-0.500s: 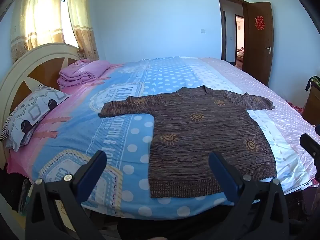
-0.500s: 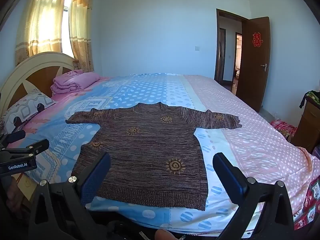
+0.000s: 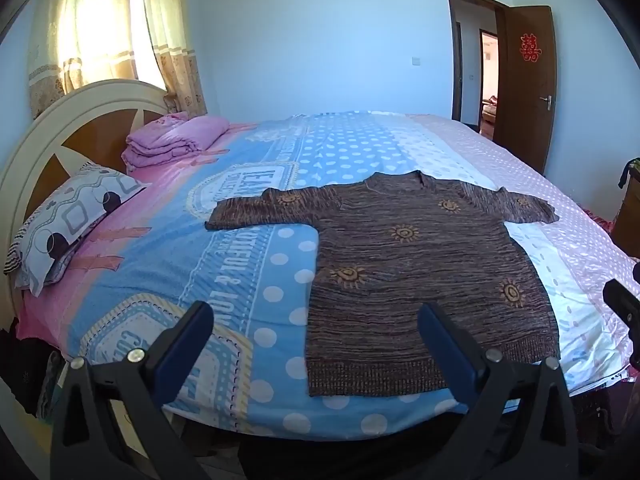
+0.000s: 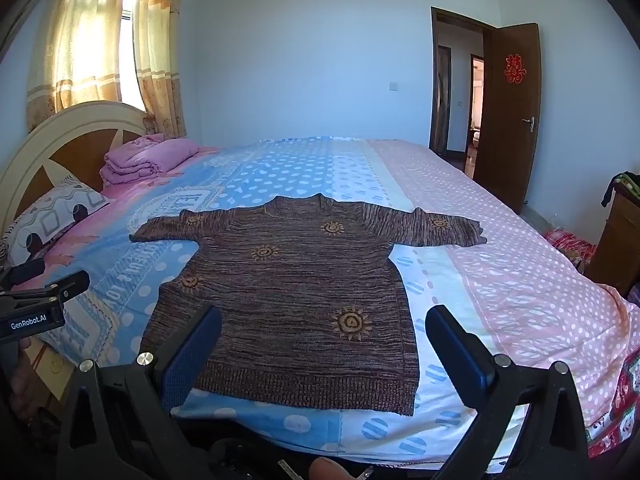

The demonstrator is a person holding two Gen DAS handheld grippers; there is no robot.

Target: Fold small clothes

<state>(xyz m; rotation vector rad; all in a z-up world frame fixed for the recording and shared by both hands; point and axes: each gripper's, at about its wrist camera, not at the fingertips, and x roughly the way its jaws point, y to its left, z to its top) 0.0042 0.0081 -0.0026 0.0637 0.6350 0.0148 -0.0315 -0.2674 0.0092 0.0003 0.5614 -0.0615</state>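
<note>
A brown knitted sweater point(image 3: 416, 264) with orange sun motifs lies flat on the bed, sleeves spread to both sides and hem toward me; the right wrist view shows the sweater point(image 4: 296, 300) the same way. My left gripper point(image 3: 316, 320) hovers open above the near bed edge, beside the hem's left corner, with nothing between its blue pads. My right gripper point(image 4: 322, 324) is also open and empty, held over the hem. The left gripper's body point(image 4: 36, 304) shows at the left edge of the right wrist view, and a bit of the right gripper point(image 3: 624, 308) at the right edge of the left wrist view.
The bed point(image 3: 248, 264) has a blue, pink and white dotted cover. A folded pink quilt point(image 3: 172, 140) and a patterned pillow point(image 3: 68, 224) lie by the headboard point(image 3: 48, 136) on the left. A wooden cabinet point(image 4: 620, 236) stands right; an open door point(image 4: 508, 112) is beyond.
</note>
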